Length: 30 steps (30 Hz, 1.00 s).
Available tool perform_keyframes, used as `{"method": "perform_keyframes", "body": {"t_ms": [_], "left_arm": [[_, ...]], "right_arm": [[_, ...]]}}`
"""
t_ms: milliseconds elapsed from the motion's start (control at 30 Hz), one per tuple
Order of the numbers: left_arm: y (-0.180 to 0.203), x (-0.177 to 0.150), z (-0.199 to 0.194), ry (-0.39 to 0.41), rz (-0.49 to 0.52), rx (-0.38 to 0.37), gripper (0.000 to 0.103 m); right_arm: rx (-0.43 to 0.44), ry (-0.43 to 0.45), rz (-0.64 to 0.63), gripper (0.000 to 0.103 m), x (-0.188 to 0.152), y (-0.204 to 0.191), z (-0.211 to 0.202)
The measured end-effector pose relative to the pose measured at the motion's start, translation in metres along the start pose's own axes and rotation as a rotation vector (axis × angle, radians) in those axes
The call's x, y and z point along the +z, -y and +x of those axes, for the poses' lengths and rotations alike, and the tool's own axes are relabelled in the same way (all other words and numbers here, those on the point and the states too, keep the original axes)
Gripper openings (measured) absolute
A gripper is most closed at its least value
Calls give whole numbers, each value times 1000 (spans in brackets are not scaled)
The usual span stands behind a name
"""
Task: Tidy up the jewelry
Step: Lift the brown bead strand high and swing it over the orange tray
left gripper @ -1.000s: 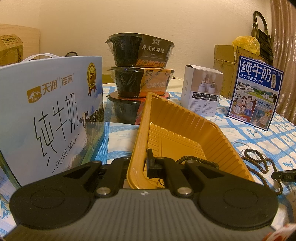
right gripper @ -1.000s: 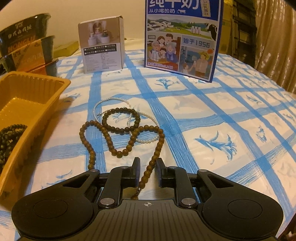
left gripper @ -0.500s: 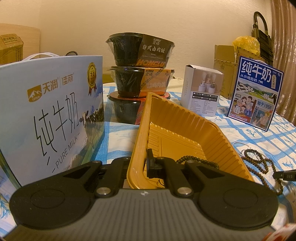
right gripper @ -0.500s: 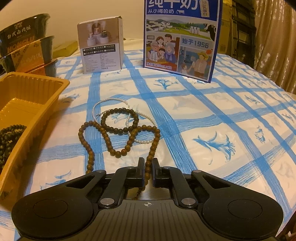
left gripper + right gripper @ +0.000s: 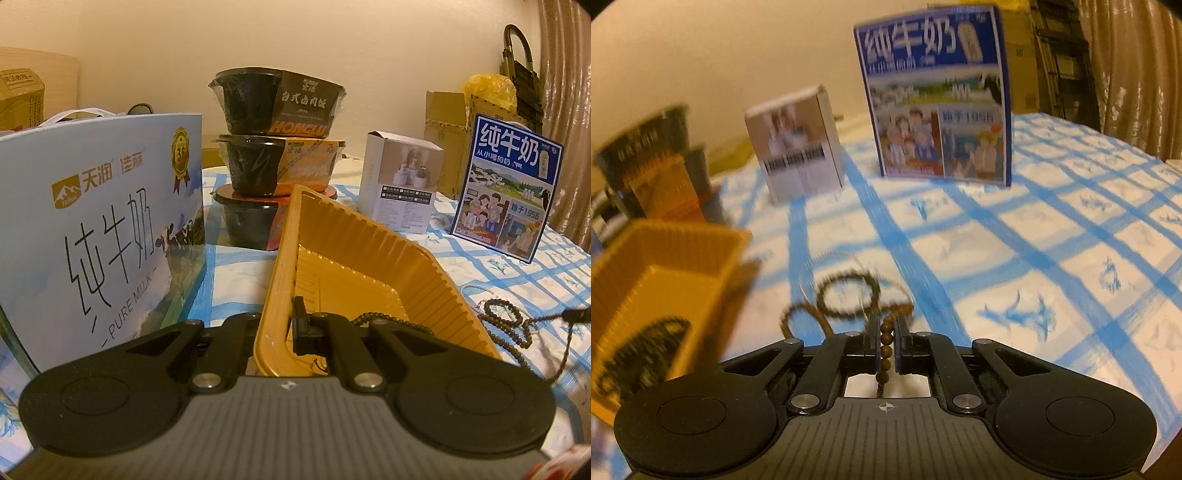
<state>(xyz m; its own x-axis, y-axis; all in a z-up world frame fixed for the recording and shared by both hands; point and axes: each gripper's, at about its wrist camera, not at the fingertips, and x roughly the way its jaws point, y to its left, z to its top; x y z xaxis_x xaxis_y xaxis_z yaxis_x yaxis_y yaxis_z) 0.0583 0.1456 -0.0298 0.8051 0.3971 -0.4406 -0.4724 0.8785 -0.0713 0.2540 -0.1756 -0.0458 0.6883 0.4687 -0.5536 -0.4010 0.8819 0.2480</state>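
At the left edge of the table, which is covered by a white tablecloth with blue checks, stands a large pale-blue milk carton case printed "PURE MILK". Beside it, toward the far edge, three black instant-meal bowls with printed sleeves are stacked one on another. In front of the stack sits the long yellow ribbed plastic tray, tilted up on its left side. The left gripper is clamped on the tray's near left wall, one finger inside and one outside. A strand of small dark beads lies in the tray's near end.

Right of the tray on the cloth lies a tangle of jewelry: a dark-brown wooden bead bracelet forming a ring, a thin white pearl string, blurred in the right wrist view, and a long brown wooden bead necklace. The right gripper is closed on this necklace, with a run of beads pinched between its fingers and the rest trailing down to the pile.

Toward the far edge stand a small white cardboard product box and, right of it, a blue milk carton with cartoon people. Behind them, off the table, are brown cardboard boxes.
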Motion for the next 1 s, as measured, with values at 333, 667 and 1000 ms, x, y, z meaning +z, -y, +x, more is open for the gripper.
{"method": "perform_keyframes", "body": {"t_ms": [333, 667, 1000], "left_arm": [[0, 1, -1, 6, -5, -6, 5], [1, 3, -3, 5, -4, -13, 5], [0, 6, -3, -4, -3, -17, 5]], "right_arm": [[92, 116, -51, 7, 46, -14, -37], [188, 154, -136, 7, 86, -44, -67], [245, 163, -242, 7, 123, -76, -95]]}}
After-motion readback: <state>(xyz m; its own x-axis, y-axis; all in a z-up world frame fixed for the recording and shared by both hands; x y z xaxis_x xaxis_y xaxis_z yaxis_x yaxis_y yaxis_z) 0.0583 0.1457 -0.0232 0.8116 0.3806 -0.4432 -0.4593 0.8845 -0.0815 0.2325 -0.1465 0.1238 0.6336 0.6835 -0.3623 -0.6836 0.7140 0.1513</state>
